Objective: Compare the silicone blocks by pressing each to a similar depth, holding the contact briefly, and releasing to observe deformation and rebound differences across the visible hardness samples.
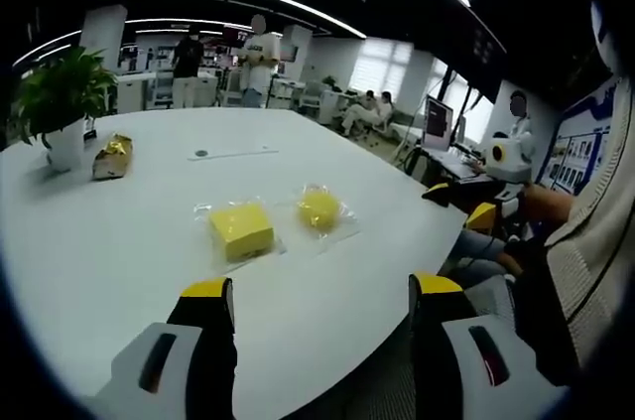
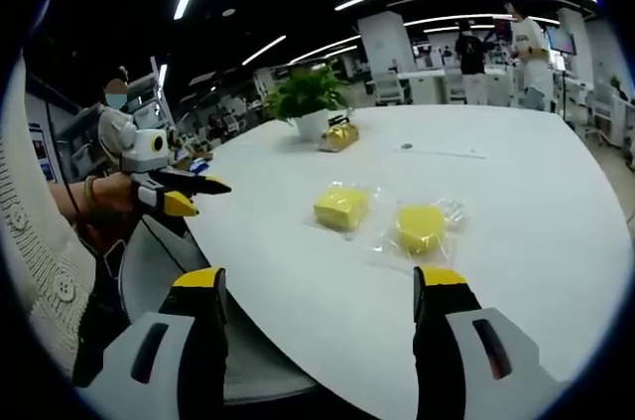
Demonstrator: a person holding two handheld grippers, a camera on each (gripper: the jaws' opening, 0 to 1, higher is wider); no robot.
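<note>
Two yellow blocks on the white table point(image 1: 119, 241), each lying on its own clear plastic wrap. Square block point(image 1: 240, 229) just left of the round block point(image 1: 319, 209) in the left gripper view, a narrow strip of bare table between them. Same pair in the right gripper view: square block point(image 2: 341, 207) left, round block point(image 2: 420, 226) right, both a little in from the table's point(image 2: 536, 241) curved near edge.

Left gripper point(image 1: 322, 301) low over the near edge of the table, jaws spread wide, nothing between the yellow tips, well short of the square block. Right gripper point(image 2: 317, 291) likewise at the near edge, jaws wide apart and holding nothing, blocks ahead and apart from it. Left gripper also seen off the table's left side in the right gripper view point(image 2: 189, 194), held in a hand point(image 2: 109, 192), jaws parted there too. Right gripper off the table's right side in the left gripper view point(image 1: 466, 204).

Potted plant point(image 1: 60, 102) far from the blocks toward the table's back edge, in a white pot; again in the right gripper view point(image 2: 308, 97). Small gold packet point(image 1: 112, 156) just beside the plant, also visible at point(image 2: 339, 135). Thin flat strip point(image 1: 233, 152) lying beyond the blocks toward the middle of the table.

Knit sleeve point(image 1: 585, 241) at the right. Several people point(image 1: 260, 58) standing and sitting in the office well behind the table.
</note>
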